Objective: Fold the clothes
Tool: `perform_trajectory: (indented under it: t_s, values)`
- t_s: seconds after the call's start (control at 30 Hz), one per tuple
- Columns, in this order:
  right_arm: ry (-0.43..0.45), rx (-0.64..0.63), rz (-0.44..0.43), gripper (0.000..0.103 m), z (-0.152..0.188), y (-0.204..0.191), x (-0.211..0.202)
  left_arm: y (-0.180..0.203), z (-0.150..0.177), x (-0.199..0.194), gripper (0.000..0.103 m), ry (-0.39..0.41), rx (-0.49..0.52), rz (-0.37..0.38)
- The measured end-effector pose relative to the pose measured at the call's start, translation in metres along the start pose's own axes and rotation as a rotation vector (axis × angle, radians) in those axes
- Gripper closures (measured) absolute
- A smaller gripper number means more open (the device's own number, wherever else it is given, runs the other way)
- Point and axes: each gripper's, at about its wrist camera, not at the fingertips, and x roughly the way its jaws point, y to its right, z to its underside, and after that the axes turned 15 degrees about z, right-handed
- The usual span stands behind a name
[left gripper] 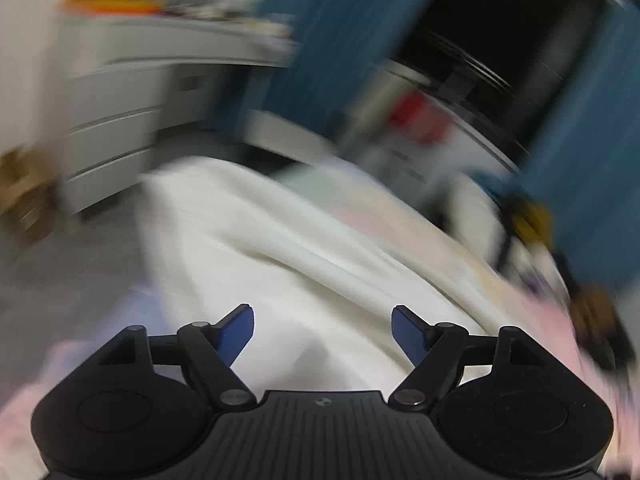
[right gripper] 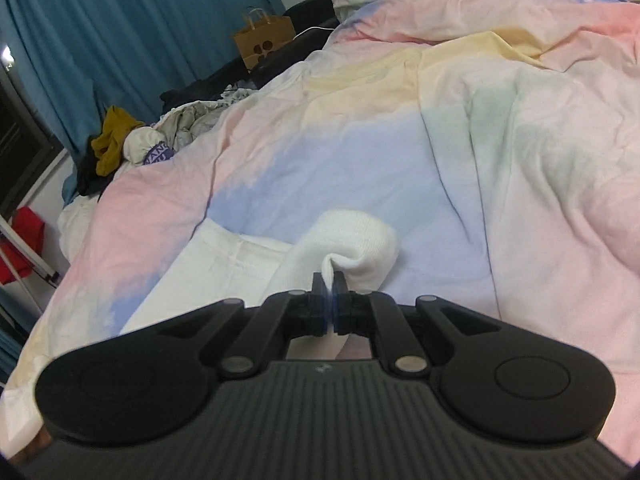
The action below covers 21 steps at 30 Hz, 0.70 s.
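A white garment point(right gripper: 224, 264) lies on the pastel duvet point(right gripper: 360, 152) of a bed. My right gripper point(right gripper: 329, 292) is shut on a ribbed white edge of the garment point(right gripper: 352, 240), which bunches up just ahead of the jaws. In the left wrist view, which is blurred by motion, the white garment point(left gripper: 260, 240) spreads out ahead and below. My left gripper point(left gripper: 323, 330) is open and empty above it, its blue pads point(left gripper: 236, 330) wide apart.
A pile of clothes point(right gripper: 132, 144) with a mustard piece lies at the bed's far left. A brown paper bag point(right gripper: 262, 42) stands behind it. Blue curtains point(right gripper: 120, 32) hang at the back. White drawers point(left gripper: 112, 136) stand at left in the left wrist view.
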Motion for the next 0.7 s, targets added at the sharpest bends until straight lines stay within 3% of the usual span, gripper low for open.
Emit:
perform_trajectory:
  t_s: [0.17,0.27,0.33,0.43,0.47,0.5,0.6,0.7]
  values:
    - [0.017,-0.017,0.007,0.098,0.002,-0.008,-0.002,-0.097,-0.045,0.03,0.025,0.077,-0.238,-0.048]
    - [0.019,-0.015,0.012,0.098,0.0,-0.014,0.004,-0.134,-0.06,0.05,0.026,0.103,-0.354,0.055]
    - [0.019,-0.01,0.015,0.098,0.0,-0.017,0.006,-0.144,-0.067,0.064,0.034,0.091,-0.384,0.12]
    - [0.026,-0.021,0.026,0.097,0.001,-0.022,0.009,-0.155,-0.077,0.075,0.051,0.092,-0.378,0.203]
    - [0.03,-0.032,0.033,0.097,0.001,-0.024,0.01,-0.153,-0.08,0.084,0.065,0.083,-0.371,0.205]
    - [0.034,-0.04,0.038,0.097,0.002,-0.026,0.01,-0.149,-0.084,0.093,0.092,0.075,-0.355,0.19]
    - [0.051,-0.054,0.042,0.097,0.001,-0.029,0.009,-0.118,-0.11,0.106,0.096,0.088,-0.225,0.103]
    - [0.055,-0.005,0.005,0.098,-0.005,-0.023,0.008,-0.077,-0.151,0.107,0.096,0.115,-0.117,0.091]
